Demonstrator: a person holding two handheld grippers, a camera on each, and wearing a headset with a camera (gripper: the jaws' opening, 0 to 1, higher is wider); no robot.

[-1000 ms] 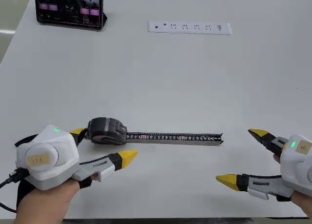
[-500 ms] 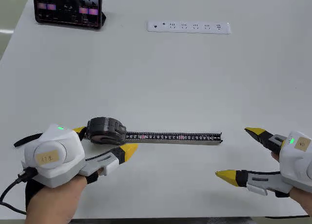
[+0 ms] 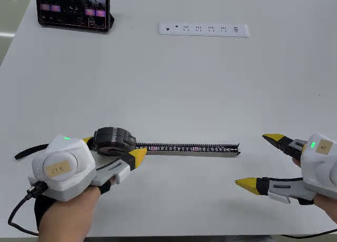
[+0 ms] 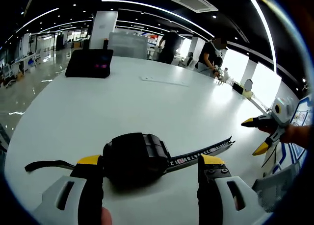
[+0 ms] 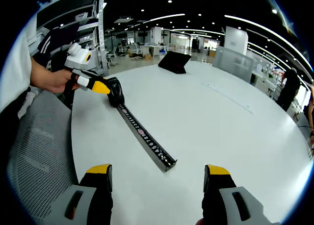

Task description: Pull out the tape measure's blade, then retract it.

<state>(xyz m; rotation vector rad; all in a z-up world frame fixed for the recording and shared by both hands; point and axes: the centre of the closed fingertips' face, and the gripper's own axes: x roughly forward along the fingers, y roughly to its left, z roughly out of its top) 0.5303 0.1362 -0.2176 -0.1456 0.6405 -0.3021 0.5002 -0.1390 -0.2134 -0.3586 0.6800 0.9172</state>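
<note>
White tabletop [image 3: 174,78] carried a black tape measure [image 3: 113,141] near its front edge, the blade [image 3: 192,148] drawn out flat to the right with its hook end resting on the surface. The left gripper [image 3: 113,148] straddled the case [image 4: 135,159] with its 2 jaws spread wide, 1 yellow tip behind the case and the other in front, beside the spot where the blade leaves it. Nothing was clamped; whether a tip touched the case could not be told. The right gripper [image 3: 257,160] was held well apart from the blade's end, jaws gaping and empty, with bare table between them.

A black strap [image 3: 26,152] trailed left from the case, and a cable [image 3: 21,200] hung from the left gripper. A white power strip [image 3: 202,29] lay across the far side, with a dark tablet [image 3: 73,7] propped at the far left corner. People [image 4: 211,53] stood beyond the table, and a grey mesh chair [image 5: 39,151] sat by its edge.
</note>
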